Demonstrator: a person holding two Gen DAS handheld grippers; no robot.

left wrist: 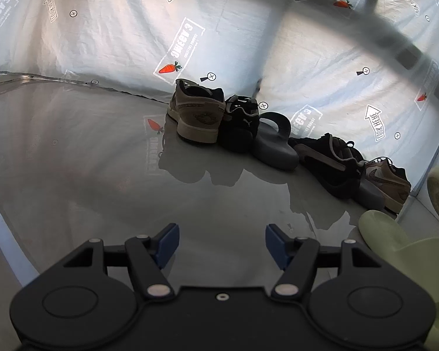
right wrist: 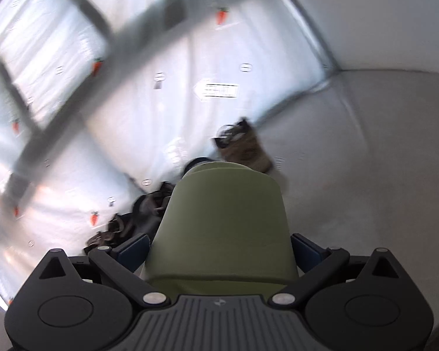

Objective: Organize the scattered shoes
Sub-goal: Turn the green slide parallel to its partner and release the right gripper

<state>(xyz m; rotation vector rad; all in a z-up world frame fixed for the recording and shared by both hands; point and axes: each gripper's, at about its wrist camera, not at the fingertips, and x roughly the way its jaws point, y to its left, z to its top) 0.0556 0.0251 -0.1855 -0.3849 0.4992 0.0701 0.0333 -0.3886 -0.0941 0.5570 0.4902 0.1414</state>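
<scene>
Right wrist: hand-held gripper (right wrist: pixel 219 251) clamps green slide (right wrist: pixel 222 219).

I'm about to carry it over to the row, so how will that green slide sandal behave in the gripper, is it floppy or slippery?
The green slide looks like thick moulded foam, so probably light and fairly stiff. The right gripper spans its width; the smooth matte surface may compress slightly rather than slip.

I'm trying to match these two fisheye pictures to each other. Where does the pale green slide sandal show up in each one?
Left wrist view: the green slide sandal sits at the lower right edge, partly cut off, with the open, empty left gripper beside it.
Right wrist view: it fills the centre foreground, clamped in the right gripper.
Shared landmark: the tan sneaker by the carrot-printed sheet.
</scene>
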